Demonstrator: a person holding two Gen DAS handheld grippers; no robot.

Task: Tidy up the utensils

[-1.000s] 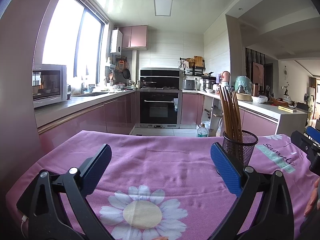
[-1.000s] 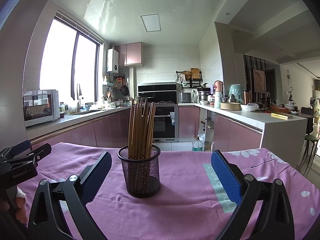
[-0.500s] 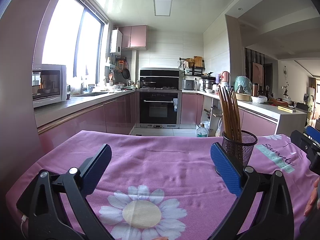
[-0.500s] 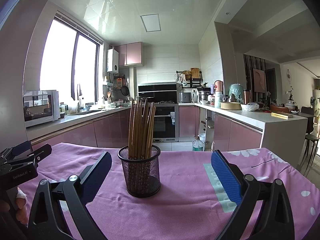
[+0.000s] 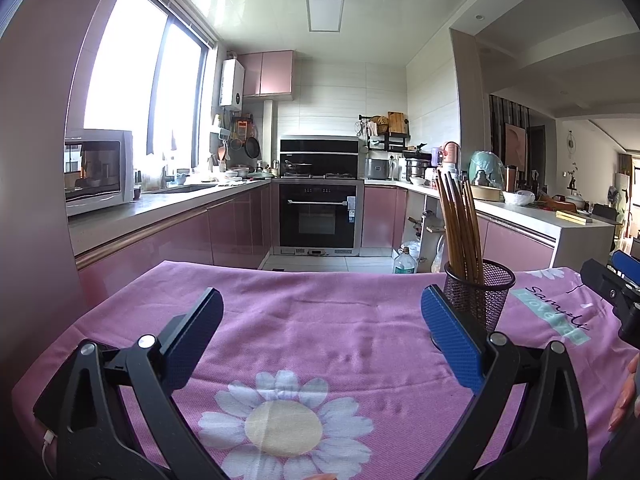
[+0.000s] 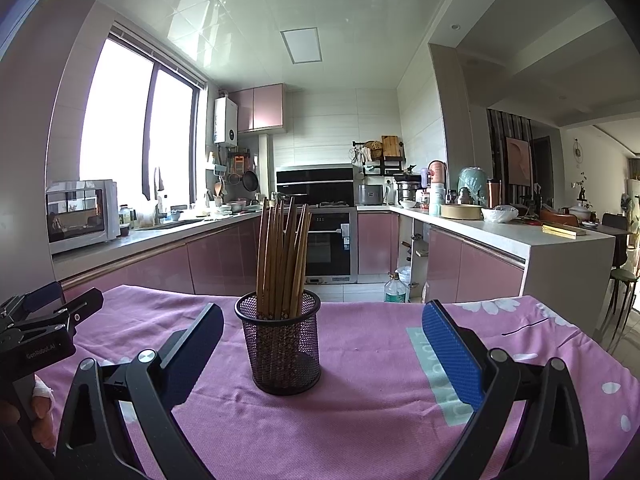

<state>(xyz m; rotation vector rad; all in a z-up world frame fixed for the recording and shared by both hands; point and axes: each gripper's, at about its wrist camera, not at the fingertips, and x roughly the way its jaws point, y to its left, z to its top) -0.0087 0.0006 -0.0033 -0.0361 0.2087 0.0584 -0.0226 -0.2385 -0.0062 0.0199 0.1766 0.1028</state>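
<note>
A black mesh cup (image 6: 280,344) stands upright on the pink flowered cloth (image 6: 360,408), holding several brown wooden chopsticks (image 6: 280,256). My right gripper (image 6: 322,322) is open and empty, low over the cloth, with the cup just ahead between its fingers, nearer the left one. In the left wrist view the cup (image 5: 484,296) and chopsticks (image 5: 458,220) stand behind the right finger. My left gripper (image 5: 322,312) is open and empty over the cloth (image 5: 320,320). Each gripper shows at the edge of the other's view.
The table's far edge (image 5: 328,272) drops to the kitchen floor. Pink cabinets, an oven (image 5: 320,212) and a microwave (image 5: 98,170) stand beyond. A white counter (image 6: 520,236) with pots and jars runs along the right. A water bottle (image 6: 396,288) stands on the floor.
</note>
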